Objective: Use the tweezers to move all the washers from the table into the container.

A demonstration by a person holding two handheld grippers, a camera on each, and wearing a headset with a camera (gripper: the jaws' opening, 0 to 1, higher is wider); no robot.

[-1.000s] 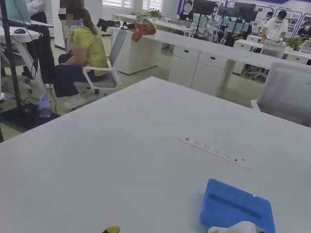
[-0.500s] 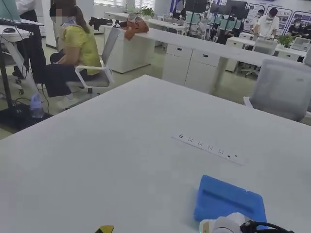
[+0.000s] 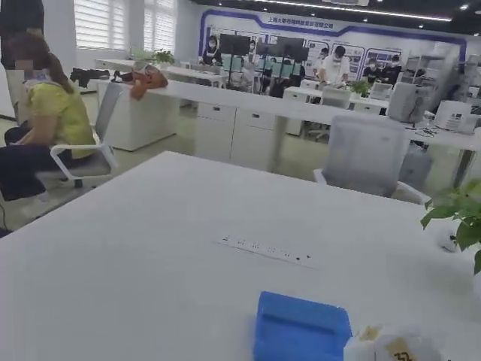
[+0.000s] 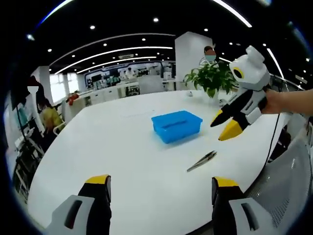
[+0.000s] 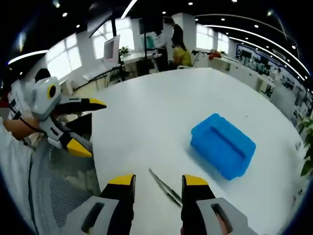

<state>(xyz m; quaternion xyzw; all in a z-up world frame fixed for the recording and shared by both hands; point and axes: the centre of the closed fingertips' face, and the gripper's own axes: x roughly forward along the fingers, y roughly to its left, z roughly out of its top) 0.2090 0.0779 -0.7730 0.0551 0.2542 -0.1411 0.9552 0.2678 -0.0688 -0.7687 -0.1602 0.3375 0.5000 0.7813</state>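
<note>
A blue plastic container (image 4: 177, 126) stands on the white table (image 4: 122, 147). It is also in the right gripper view (image 5: 222, 145) and at the bottom of the head view (image 3: 301, 331). Metal tweezers (image 4: 202, 161) lie flat on the table, nearer than the container. My right gripper (image 5: 159, 182) hovers over the tweezers (image 5: 166, 188) with its jaws open on either side of them, apart from them. My left gripper (image 4: 161, 183) is wide open and holds nothing. Each gripper shows in the other's view: the right gripper (image 4: 221, 128) and the left gripper (image 5: 93, 127). The white top of a gripper (image 3: 391, 347) pokes in beside the container.
A white power strip (image 3: 267, 250) lies on the table beyond the container. A potted plant (image 3: 458, 218) stands at the right edge. A grey mesh chair (image 5: 54, 196) sits by the near table edge. People sit and stand at desks behind.
The head camera has swung to the right, so the container sits further left in the picture. A gripper's white top has come up at the bottom right.
</note>
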